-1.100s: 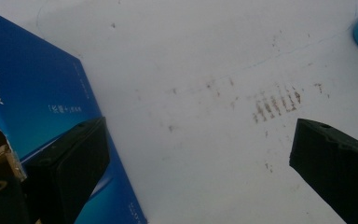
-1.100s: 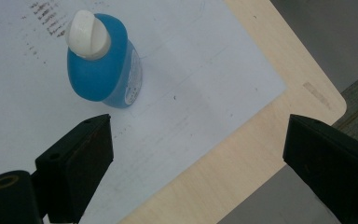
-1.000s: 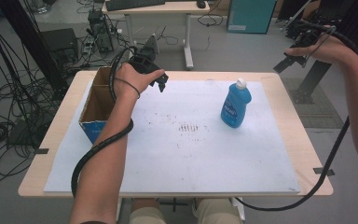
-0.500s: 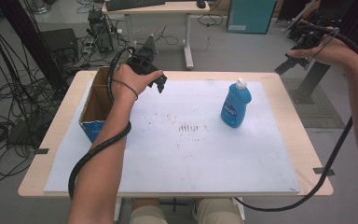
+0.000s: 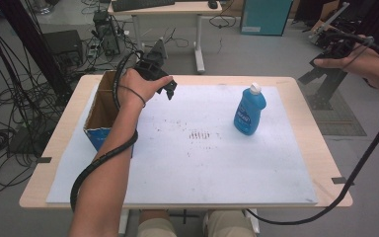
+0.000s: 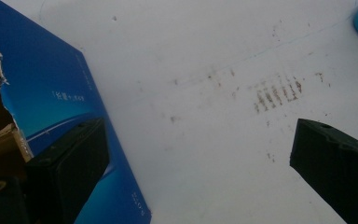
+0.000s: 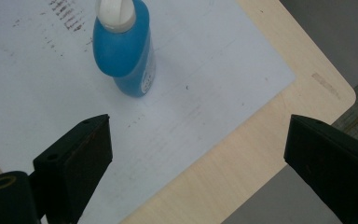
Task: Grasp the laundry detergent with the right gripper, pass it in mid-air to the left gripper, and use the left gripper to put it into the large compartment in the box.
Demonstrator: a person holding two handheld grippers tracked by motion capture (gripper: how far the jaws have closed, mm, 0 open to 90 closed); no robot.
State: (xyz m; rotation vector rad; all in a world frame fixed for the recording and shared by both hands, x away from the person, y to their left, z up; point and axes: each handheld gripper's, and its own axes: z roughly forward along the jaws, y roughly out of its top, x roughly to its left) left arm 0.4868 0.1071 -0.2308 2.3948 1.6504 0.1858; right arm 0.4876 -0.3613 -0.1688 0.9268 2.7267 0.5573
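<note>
Left gripper [image 5: 169,90] held over far-left part of the table [image 5: 296,106], just beside the cardboard box [image 5: 96,106]; jaws spread wide, nothing between them. Left gripper view looks down on the white mat [image 6: 205,56] with brown scuff marks [image 6: 277,92], blue side of the box at left, torn brown edge showing. Cable runs down along the left forearm.

Right gripper [image 5: 321,71] held up off the far-right corner of the table, past the edge, over the floor; jaws wide apart, empty. Right gripper view looks down between its jaws at the blue bottle [image 7: 123,51], well apart from it, with mat corner and bare wood edge below.

Blue bottle stands upright on the mat, right-of-centre toward the far edge, white cap on top, label facing the near side. Neither gripper touches it. Box stands open-topped at the left edge of the mat, brown inside, blue outside. Scuff marks sit mid-mat between box and bottle
</note>
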